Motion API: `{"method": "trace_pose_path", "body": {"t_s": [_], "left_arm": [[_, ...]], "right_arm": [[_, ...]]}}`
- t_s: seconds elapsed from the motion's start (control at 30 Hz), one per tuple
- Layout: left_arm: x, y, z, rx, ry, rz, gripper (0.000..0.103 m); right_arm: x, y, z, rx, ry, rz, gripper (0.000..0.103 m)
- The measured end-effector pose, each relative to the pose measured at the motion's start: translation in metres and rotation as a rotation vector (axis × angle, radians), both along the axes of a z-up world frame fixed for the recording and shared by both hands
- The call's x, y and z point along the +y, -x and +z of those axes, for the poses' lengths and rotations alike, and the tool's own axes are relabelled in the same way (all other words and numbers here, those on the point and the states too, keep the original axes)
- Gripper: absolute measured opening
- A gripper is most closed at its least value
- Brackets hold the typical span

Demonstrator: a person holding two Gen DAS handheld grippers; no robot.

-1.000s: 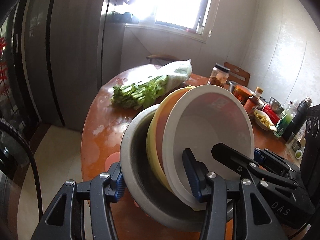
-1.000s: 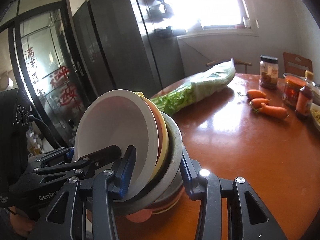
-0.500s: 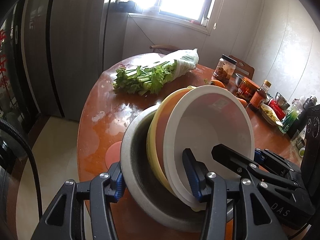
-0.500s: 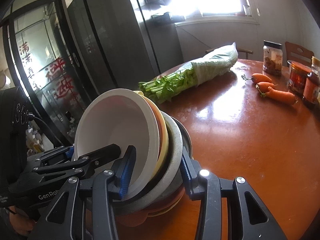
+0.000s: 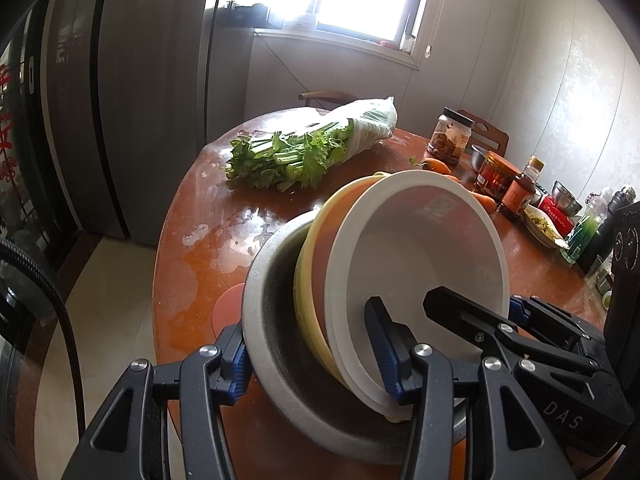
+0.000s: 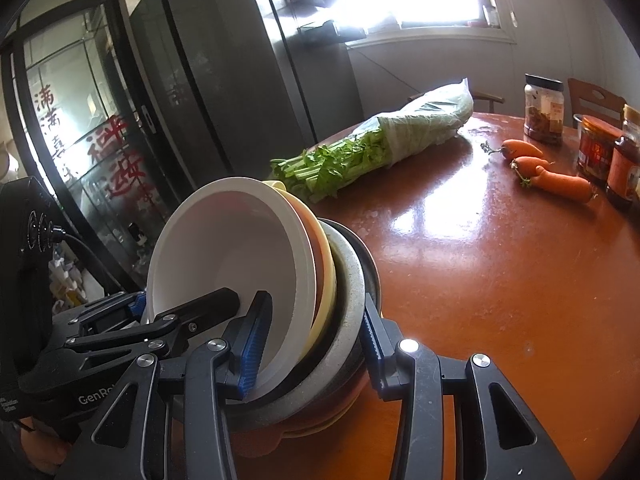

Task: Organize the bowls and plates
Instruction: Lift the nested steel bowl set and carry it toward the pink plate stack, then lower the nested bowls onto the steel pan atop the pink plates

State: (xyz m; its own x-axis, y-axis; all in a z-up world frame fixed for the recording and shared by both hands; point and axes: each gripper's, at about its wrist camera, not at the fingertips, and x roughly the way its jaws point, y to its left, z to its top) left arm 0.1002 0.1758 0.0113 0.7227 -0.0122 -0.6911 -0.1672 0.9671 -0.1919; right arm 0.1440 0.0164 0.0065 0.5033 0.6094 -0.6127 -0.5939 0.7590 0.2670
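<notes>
A nested stack of bowls is held tilted over the round table: a white bowl (image 5: 416, 256) innermost, a yellow-orange bowl (image 5: 316, 248) behind it, a grey bowl (image 5: 272, 320) outermost. My left gripper (image 5: 312, 364) is shut on the stack's near rim. My right gripper (image 6: 312, 340) is shut on the opposite rim; there the white bowl (image 6: 228, 248), yellow-orange bowl (image 6: 320, 256) and grey bowl (image 6: 352, 280) show too. Orange and yellow plates (image 6: 312, 428) lie under the stack. Each gripper's fingers show inside the white bowl in the other's view.
On the brown table (image 6: 480, 272) lie bagged celery (image 5: 312, 144) (image 6: 384, 136), carrots (image 6: 552, 172), jars and sauce bottles (image 5: 500, 172) (image 6: 600, 148). A dark fridge (image 6: 224, 80) stands behind. The table's left edge (image 5: 164, 240) drops to the floor.
Both grippers, still clamped on the bowl stack, have moved with it: the table and celery show lower and fuller in both views. The grip is unchanged.
</notes>
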Motion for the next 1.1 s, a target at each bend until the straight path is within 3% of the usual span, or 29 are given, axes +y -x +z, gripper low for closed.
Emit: {"method": "trace_pose_path", "body": {"t_s": [0.53, 0.93, 1.1], "left_arm": [[0.000, 0.003, 0.002, -0.011, -0.027, 0.001, 0.052], [0.022, 0.014, 0.005, -0.021, 0.019, 0.044, 0.073], [0.025, 0.004, -0.004, 0.014, 0.047, 0.033, 0.084]], "right_arm": [[0.005, 0.003, 0.004, -0.051, 0.038, -0.024, 0.047], [-0.004, 0.007, 0.012, -0.069, 0.037, -0.054, 0.072], [-0.003, 0.001, 0.002, 0.015, 0.025, -0.049, 0.077]]}}
